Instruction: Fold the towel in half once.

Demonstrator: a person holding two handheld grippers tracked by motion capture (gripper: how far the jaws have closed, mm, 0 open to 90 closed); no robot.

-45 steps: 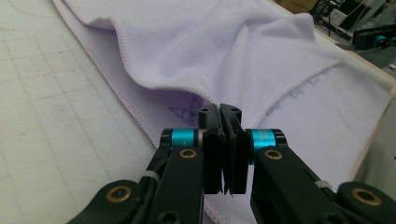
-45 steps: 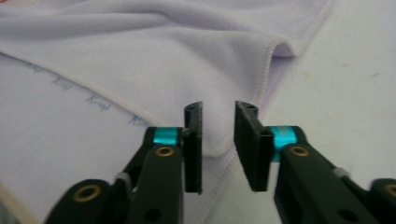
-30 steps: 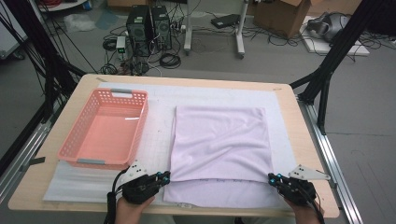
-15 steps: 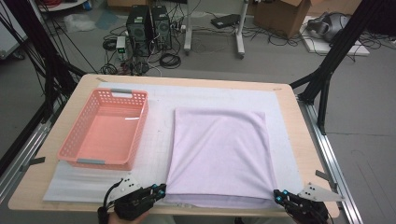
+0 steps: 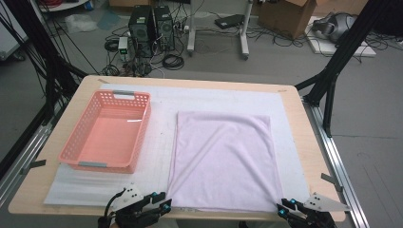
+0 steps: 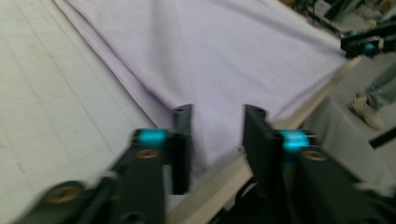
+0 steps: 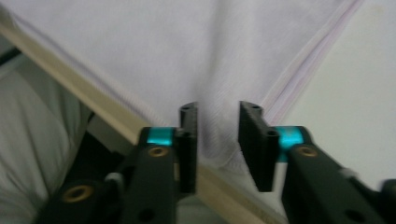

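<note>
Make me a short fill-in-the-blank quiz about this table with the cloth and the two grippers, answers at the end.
1. The lilac cloth lies flat to the right of the pink ____.
2. The left gripper has its jaws ____, astride the cloth's near corner.
3. The right gripper sits at the cloth's other ____ corner.
4. The basket holds ____.

Answers: basket; open; near; nothing

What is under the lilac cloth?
The cloth lies on a white mat covering the table. Whether anything else lies beneath it cannot be seen; it lies flat.
</note>
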